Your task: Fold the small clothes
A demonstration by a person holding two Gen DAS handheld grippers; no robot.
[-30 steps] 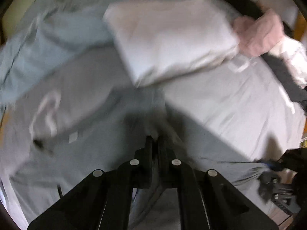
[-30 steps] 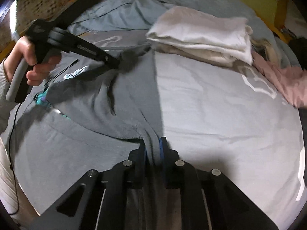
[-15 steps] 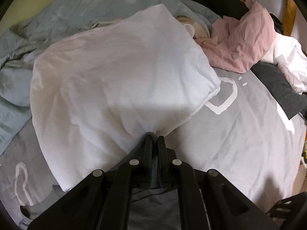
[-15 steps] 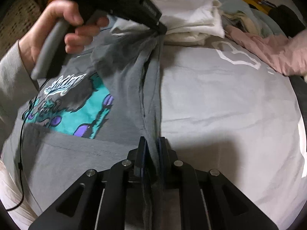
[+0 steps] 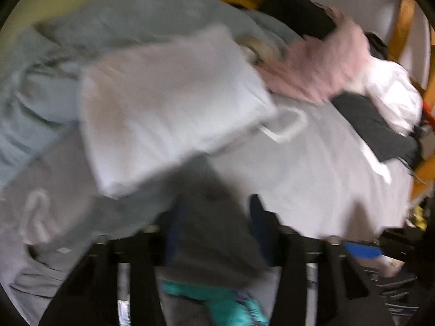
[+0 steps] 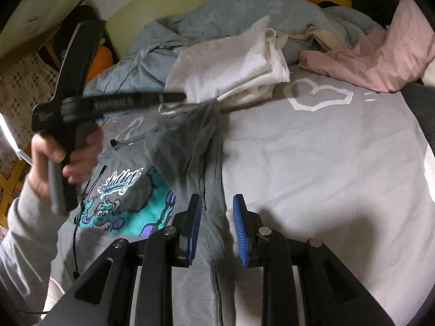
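Observation:
A grey hoodie [image 6: 130,190] with a teal monster print lies on the bed, its sleeve [image 6: 201,138] folded across the front. My right gripper [image 6: 216,212] is open, its blue pads on either side of the sleeve fold. My left gripper [image 5: 214,217] is open in its own blurred view, with dark grey fabric [image 5: 214,233] lying between its fingers. In the right wrist view the left gripper [image 6: 185,97] hovers above the sleeve's far end.
A folded stack of white clothes [image 6: 231,65] sits behind the hoodie. A pink garment [image 6: 380,57] and a blue-grey duvet [image 6: 217,8] lie at the back. A dark garment [image 5: 372,125] lies at the right. The grey sheet [image 6: 326,163] carries white heart prints.
Both grippers have opened and let go of the grey sleeve. The sleeve has dropped onto the hoodie. The left gripper has pulled back from the white stack.

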